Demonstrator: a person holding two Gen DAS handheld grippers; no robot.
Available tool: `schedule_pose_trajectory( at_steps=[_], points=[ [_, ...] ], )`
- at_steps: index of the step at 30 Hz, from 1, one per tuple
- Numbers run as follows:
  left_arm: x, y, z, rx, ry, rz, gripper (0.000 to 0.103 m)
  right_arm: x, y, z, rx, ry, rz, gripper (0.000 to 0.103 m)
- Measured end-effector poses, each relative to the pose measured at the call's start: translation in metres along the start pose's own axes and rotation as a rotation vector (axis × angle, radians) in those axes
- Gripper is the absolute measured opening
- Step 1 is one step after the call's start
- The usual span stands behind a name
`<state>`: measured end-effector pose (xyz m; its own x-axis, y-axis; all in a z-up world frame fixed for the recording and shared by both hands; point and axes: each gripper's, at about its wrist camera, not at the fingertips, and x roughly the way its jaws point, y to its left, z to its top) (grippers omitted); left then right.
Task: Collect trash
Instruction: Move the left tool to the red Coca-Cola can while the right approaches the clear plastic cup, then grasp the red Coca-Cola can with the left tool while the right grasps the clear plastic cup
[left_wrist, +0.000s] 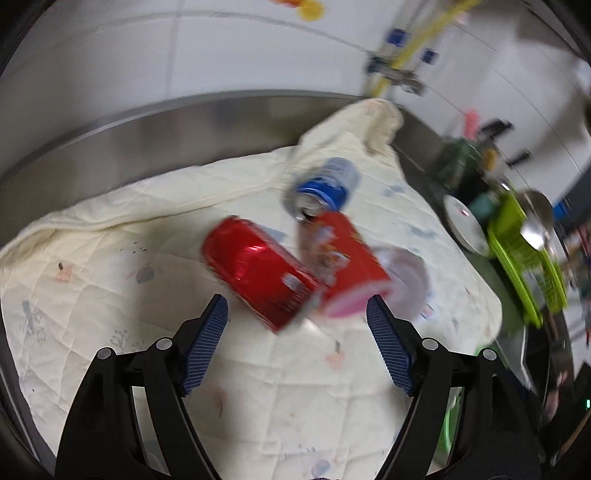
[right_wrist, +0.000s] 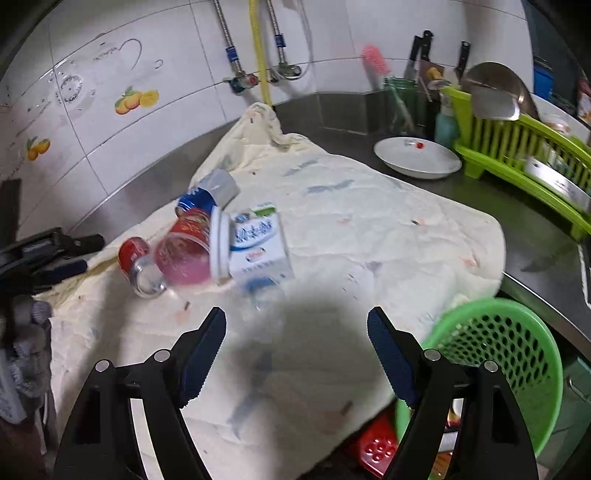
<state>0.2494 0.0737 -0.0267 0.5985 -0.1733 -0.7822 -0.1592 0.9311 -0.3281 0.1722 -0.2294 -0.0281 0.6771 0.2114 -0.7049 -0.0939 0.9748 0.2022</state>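
Note:
On a cream quilted cloth (left_wrist: 110, 229) (right_wrist: 369, 229) lies a heap of trash. A red can (left_wrist: 258, 269) (right_wrist: 133, 251) lies on its side beside a toppled red cup (left_wrist: 347, 258) (right_wrist: 184, 251) with a white lid (right_wrist: 218, 242). Behind them rests a blue can (left_wrist: 328, 184) (right_wrist: 195, 201), and a white and blue milk carton (right_wrist: 258, 245) lies to their right. My left gripper (left_wrist: 297, 314) stands open just short of the red can, nothing between its fingers. Open as well, my right gripper (right_wrist: 296, 325) hovers over bare cloth nearer than the carton. The left gripper (right_wrist: 55, 254) shows at the left edge of the right wrist view.
A green mesh basket (right_wrist: 491, 354) sits at the cloth's near right corner. A white dish (right_wrist: 417, 155) (left_wrist: 465, 225) and a green dish rack (right_wrist: 517, 155) (left_wrist: 524, 258) with a metal ladle stand on the steel counter (right_wrist: 535, 236) to the right. Tiled wall and pipes rise behind.

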Motion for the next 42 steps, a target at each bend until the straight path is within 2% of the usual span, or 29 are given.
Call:
schedule_pose_trajectory(
  at_steps=[4, 9, 18, 23, 25, 30, 34, 42],
  points=[
    [0.020, 0.015, 0.009, -0.094, 0.028, -0.004, 0.077, 0.011, 0.007, 0.013, -0.030, 0.008, 0.001, 0.076],
    [0.041, 0.021, 0.015, -0.140, 0.055, 0.006, 0.077, 0.029, 0.007, 0.021, -0.041, 0.039, 0.013, 0.076],
    [0.074, 0.025, 0.023, -0.212, 0.106, 0.011, 0.078, 0.050, 0.012, 0.015, -0.071, 0.080, 0.042, 0.076],
    [0.083, 0.025, 0.026, -0.217, 0.111, 0.025, 0.078, 0.060, 0.009, 0.009, -0.089, 0.095, 0.082, 0.077],
    [0.088, 0.027, 0.027, -0.219, 0.118, 0.042, 0.078, 0.063, 0.008, 0.005, -0.108, 0.092, 0.086, 0.084],
    [0.096, 0.031, 0.027, -0.217, 0.126, 0.044, 0.080, 0.076, 0.004, 0.001, -0.119, 0.105, 0.111, 0.085],
    [0.098, 0.022, 0.028, -0.152, 0.121, 0.071, 0.080, 0.085, 0.007, 0.003, -0.130, 0.116, 0.162, 0.085],
    [0.097, 0.021, 0.029, -0.097, 0.121, 0.063, 0.078, 0.106, 0.013, 0.007, -0.159, 0.121, 0.225, 0.086]
  ],
)
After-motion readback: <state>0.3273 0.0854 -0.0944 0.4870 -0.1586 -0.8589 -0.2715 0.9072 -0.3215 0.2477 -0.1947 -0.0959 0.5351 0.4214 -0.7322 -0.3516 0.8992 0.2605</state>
